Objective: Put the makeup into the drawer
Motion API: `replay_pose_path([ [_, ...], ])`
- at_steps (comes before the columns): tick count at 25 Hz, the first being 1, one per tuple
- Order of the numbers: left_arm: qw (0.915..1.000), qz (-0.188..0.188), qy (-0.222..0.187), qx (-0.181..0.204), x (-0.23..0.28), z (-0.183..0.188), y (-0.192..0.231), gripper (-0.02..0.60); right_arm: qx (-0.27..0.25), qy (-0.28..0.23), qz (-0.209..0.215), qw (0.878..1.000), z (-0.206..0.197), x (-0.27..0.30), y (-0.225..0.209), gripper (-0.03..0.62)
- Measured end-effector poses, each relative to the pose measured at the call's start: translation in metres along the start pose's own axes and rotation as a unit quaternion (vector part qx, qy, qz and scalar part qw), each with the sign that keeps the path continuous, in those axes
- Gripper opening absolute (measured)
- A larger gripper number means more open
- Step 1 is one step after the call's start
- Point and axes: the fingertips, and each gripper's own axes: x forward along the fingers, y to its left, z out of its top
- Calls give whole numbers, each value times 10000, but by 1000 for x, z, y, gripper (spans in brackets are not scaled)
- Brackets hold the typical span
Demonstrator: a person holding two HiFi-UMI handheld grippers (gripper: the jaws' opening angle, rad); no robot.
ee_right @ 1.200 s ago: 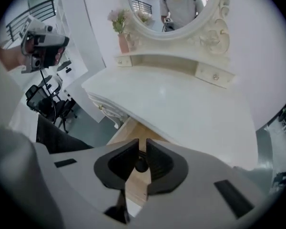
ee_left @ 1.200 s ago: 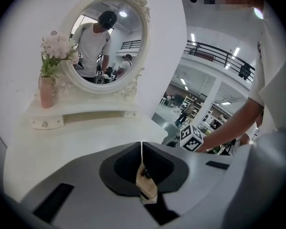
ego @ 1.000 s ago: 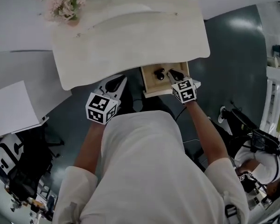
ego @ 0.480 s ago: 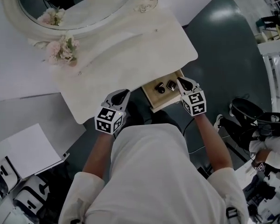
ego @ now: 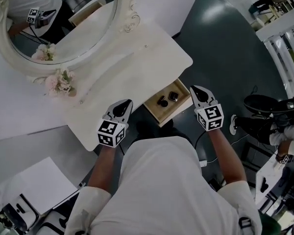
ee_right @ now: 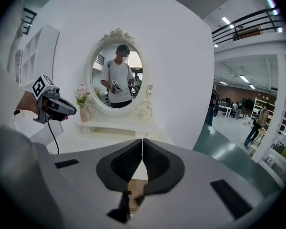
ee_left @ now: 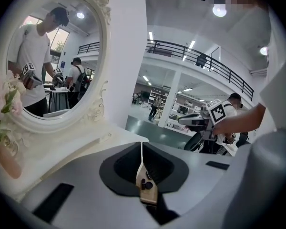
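Lying in the open drawer [ego: 159, 115], the two dark makeup pieces [ego: 162, 102] are clear of the right gripper [ego: 196, 89], which has withdrawn from above them to the drawer's 3 o'clock, jaws together and empty. The left gripper [ego: 125, 105], likewise closed on nothing, hangs at 9 o'clock.

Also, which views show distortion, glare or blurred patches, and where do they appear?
Head view: wide-angle bending of the dressing table, pale glare on the green floor. Left gripper view: dark rounded corners, a mosaic patch beside the bright ceiling lamp. Right gripper view: dark corners too, the railing bows.
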Motion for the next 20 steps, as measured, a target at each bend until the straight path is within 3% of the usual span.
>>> replay_pose_path([
  [11, 9982, 355, -444, 191, -2, 53, -21, 25, 156, -561, -337, 9977, 28, -65, -61, 31],
  [20, 9946, 612, -781, 300, -2, 80, -38, 25, 101, -994, -436, 9940, 47, -93, -86, 31],
])
